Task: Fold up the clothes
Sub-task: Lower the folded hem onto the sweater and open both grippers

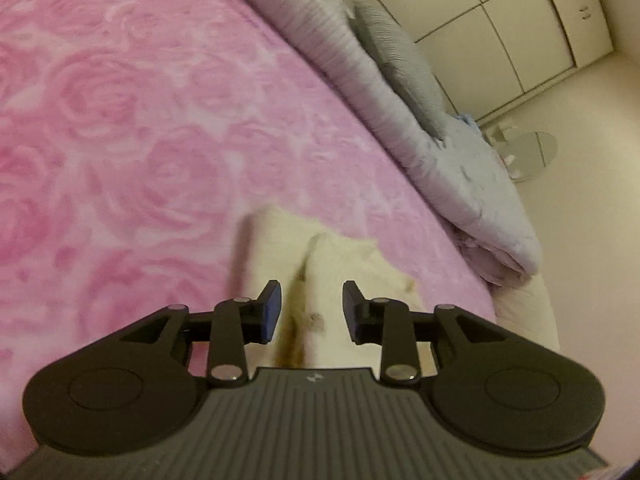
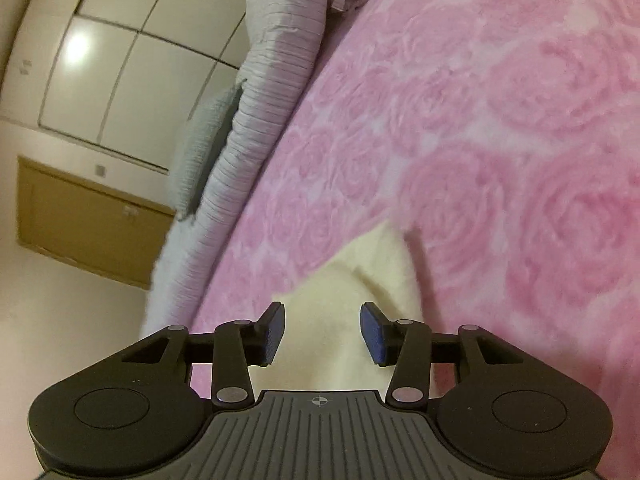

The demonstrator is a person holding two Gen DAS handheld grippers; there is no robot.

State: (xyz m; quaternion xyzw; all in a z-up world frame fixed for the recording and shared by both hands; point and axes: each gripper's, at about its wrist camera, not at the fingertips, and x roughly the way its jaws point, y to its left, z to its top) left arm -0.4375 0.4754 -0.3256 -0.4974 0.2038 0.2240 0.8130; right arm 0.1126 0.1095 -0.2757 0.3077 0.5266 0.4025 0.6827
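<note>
The left gripper (image 1: 312, 308) and right gripper (image 2: 322, 332) each stood parted, nothing pinched, the cream garment (image 1: 340, 264) lying beyond and under their 2 jaws on the pink blanket (image 1: 140, 120).

- Pink rose blanket (image 1: 140, 120) fills the left and middle of the left view.
- Grey quilt (image 1: 360, 80) runs diagonally along its edge, upper middle to right.
- Grey pillow (image 1: 400, 68) lies against the quilt.
- White wardrobe (image 1: 500, 20), upper right.
- Brown cabinet (image 2: 88, 220), left of the right view.
</note>
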